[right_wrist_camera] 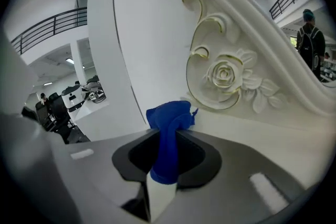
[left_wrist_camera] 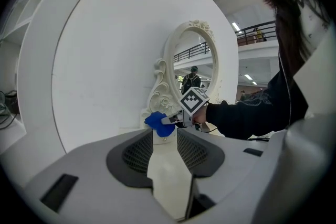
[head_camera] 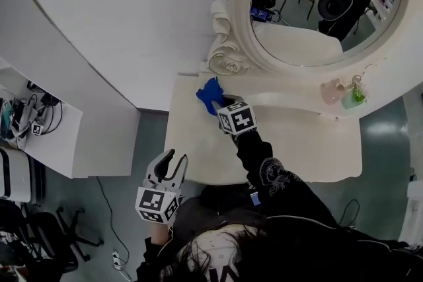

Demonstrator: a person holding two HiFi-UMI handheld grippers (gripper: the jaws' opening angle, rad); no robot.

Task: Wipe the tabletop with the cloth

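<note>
From the head view, a cream rectangular tabletop (head_camera: 310,145) stands against a white wall, with an oval mirror in an ornate cream carved frame (head_camera: 228,53) at its far edge. The right gripper (head_camera: 223,104) reaches over the far left part of the tabletop. A bunched bright blue cloth (head_camera: 209,94) sticks out of its tip, just beside the frame's scrolled base. The left gripper (head_camera: 174,159) hangs off the near left edge of the tabletop, well apart from the cloth, with its two fingers spread.

In the left gripper view, the left gripper (left_wrist_camera: 164,139) has its jaws wide apart with nothing between them. Beyond them the right gripper (left_wrist_camera: 172,119) holds the blue cloth (left_wrist_camera: 157,123) in front of the mirror frame (left_wrist_camera: 160,94).

In the right gripper view, the right gripper (right_wrist_camera: 168,136) has its jaws closed on the blue cloth (right_wrist_camera: 169,113), whose free end bulges past the tips toward a carved rose (right_wrist_camera: 226,74) on the frame. Whether the cloth touches the tabletop (right_wrist_camera: 273,128) cannot be told.
</note>
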